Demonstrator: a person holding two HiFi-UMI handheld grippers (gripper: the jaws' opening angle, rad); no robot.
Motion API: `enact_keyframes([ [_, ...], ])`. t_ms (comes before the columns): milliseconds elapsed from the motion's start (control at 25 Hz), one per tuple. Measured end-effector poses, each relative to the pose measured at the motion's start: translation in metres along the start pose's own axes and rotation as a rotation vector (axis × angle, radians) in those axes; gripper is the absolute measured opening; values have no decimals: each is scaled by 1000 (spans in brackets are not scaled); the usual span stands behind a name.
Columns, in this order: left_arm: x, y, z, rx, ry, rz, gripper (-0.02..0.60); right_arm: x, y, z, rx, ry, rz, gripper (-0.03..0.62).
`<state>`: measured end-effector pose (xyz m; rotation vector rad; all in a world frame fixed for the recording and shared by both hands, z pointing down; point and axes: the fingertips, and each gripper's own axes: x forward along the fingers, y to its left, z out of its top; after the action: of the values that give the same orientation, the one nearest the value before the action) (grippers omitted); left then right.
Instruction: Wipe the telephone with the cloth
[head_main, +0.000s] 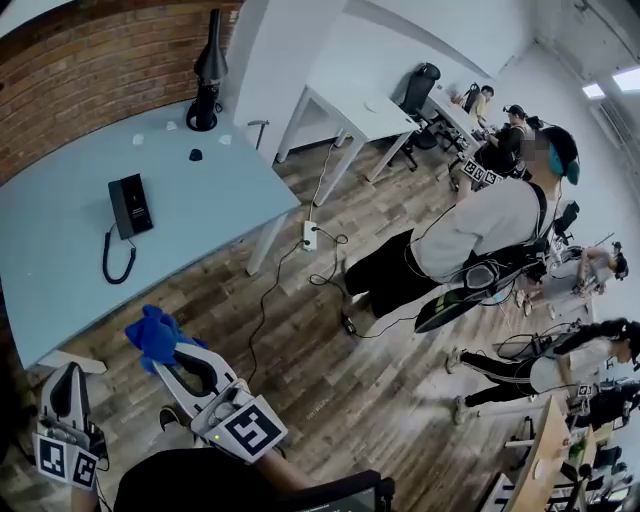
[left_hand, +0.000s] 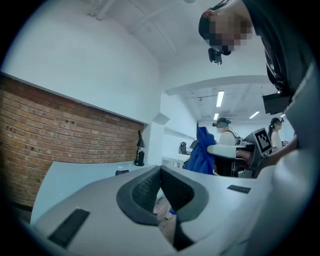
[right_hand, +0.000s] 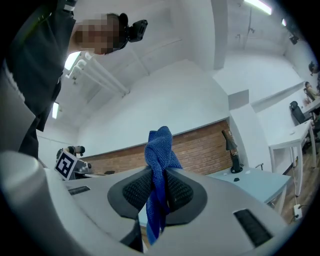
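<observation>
Jaws: right gripper (right_hand: 159, 176) pinching cloth (right_hand: 160, 145) | left gripper (left_hand: 160, 173) pressed together | telephone (head_main: 130, 205) on table (head_main: 215, 190)

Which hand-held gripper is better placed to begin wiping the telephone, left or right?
The right hand-held gripper: it is shut on the blue cloth and points toward the table; the left hand-held gripper is shut and empty.

Brick wall (head_main: 70, 90), wood floor (head_main: 340, 380), pale blue table (head_main: 60, 240).

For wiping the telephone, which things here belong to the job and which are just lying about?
Job: telephone; blue cloth; right tongs clamping it.
Lying about: black desk lamp; small black object; office chair.
</observation>
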<state>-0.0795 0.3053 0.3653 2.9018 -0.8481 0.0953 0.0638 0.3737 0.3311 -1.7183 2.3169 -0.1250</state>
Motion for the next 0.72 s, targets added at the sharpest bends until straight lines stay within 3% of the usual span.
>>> enact_keyframes([
  [280, 20, -15, -10, 71, -11, 42, 15, -13, -21, -9, 14, -19, 10, 74],
  [480, 50, -36, -9, 89, -40, -15, 15, -23, -43, -18, -33, -10, 1, 72],
  [720, 43, -37, -11, 121, -7, -50, 15, -11, -25, -18, -26, 17, 29, 72],
])
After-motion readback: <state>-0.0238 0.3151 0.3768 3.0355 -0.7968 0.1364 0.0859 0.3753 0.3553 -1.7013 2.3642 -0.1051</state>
